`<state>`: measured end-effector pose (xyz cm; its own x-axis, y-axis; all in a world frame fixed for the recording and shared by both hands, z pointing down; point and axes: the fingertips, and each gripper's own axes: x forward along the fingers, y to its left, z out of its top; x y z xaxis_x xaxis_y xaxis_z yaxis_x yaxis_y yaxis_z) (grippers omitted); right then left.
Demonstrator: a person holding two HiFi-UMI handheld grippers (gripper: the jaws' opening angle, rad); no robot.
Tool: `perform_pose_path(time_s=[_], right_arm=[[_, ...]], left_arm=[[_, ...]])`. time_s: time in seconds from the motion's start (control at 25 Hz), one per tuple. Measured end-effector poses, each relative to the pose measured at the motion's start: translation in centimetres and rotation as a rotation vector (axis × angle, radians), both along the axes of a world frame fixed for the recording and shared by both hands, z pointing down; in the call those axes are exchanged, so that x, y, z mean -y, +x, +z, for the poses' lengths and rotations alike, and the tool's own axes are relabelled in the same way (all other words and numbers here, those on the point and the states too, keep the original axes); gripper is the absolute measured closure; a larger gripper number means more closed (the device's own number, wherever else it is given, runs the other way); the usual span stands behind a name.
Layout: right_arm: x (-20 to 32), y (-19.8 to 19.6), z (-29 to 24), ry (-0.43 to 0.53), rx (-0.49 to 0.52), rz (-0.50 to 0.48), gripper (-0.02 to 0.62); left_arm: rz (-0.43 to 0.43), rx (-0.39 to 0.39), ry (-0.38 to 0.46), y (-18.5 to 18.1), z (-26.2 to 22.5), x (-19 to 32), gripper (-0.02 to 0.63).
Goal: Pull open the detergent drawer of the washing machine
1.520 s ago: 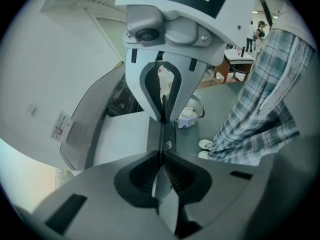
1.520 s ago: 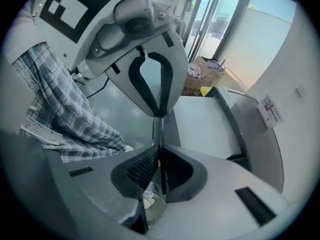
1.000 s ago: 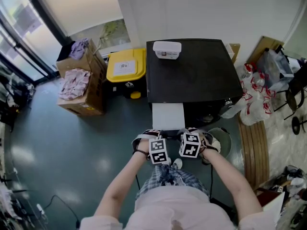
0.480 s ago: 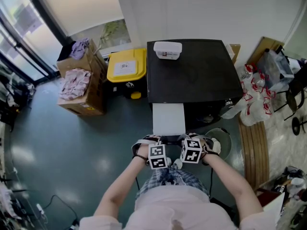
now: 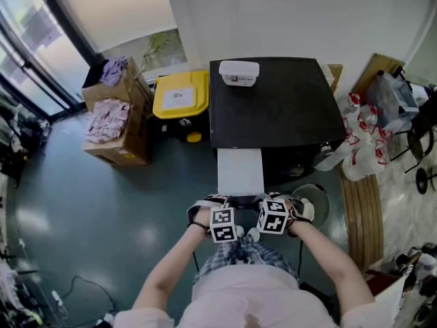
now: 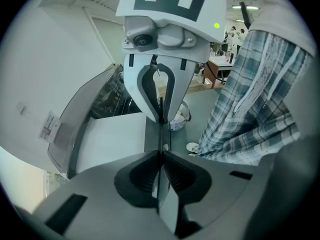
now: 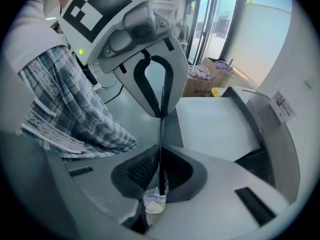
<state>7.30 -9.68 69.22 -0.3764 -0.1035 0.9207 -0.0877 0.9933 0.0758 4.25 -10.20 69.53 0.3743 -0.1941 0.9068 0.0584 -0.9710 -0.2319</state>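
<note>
A white detergent drawer [image 5: 240, 170] sticks out of the front of the black washing machine [image 5: 276, 108] toward me. My left gripper [image 5: 226, 209] and right gripper [image 5: 268, 207] sit side by side at the drawer's near end, tips turned toward each other. In the left gripper view my left gripper [image 6: 161, 156] is shut on the thin front edge of the drawer [image 6: 112, 144], and the right gripper [image 6: 161, 119] faces it. In the right gripper view my right gripper [image 7: 160, 156] is shut on the same edge, opposite the left gripper [image 7: 161, 115]. The drawer [image 7: 212, 126] lies to the right.
A white tub [image 5: 238, 71] stands on the machine top. A yellow-lidded bin [image 5: 179, 93] and cardboard boxes of clothes [image 5: 113, 125] stand to its left. Bags [image 5: 358, 139], a bucket [image 5: 315, 198] and a wooden plank [image 5: 362, 210] crowd the right. My plaid clothing [image 5: 242, 251] is just behind the grippers.
Both grippers have shifted slightly toward me, and the white drawer reaches a little further out of the machine than a second ago. The jaws stay shut.
</note>
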Motion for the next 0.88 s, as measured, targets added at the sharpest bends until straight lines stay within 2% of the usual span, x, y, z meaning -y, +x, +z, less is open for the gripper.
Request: perform_pose_path(time_s=[0.2, 0.28, 0.32, 0.4, 0.6, 0.76, 0.88], right_arm=[[0.0, 0.1, 0.0, -0.022, 0.027, 0.04, 0.546], [-0.2, -0.1, -0.4, -0.051, 0.056, 0.062, 0.521], [-0.3, -0.2, -0.5, -0.064, 0.069, 0.075, 0.489], [-0.3, -0.2, -0.5, -0.075, 0.074, 0.093, 0.451], [-0.6, -0.2, -0.3, -0.105, 0.084, 0.099, 0.338], [-0.4, 0.1, -0.5, -0.104, 0.098, 0.109, 0.331], [0.3, 0.0, -1.5, -0.099, 0.157, 0.144, 0.337]], left_arm=[[-0.013, -0.019, -0.025, 0.1, -0.2, 0.0, 0.551], [-0.02, -0.038, -0.056, 0.3, -0.4, -0.4, 0.55], [-0.021, -0.047, -0.068, 0.4, -0.5, -0.6, 0.532], [-0.02, -0.057, -0.08, 0.6, -0.6, -0.8, 0.441], [-0.026, -0.075, -0.105, 0.8, -0.8, -0.9, 0.35], [-0.027, -0.096, -0.099, 1.2, -1.3, -0.7, 0.342], [-0.048, -0.133, -0.077, 1.4, -2.3, 0.0, 0.342]])
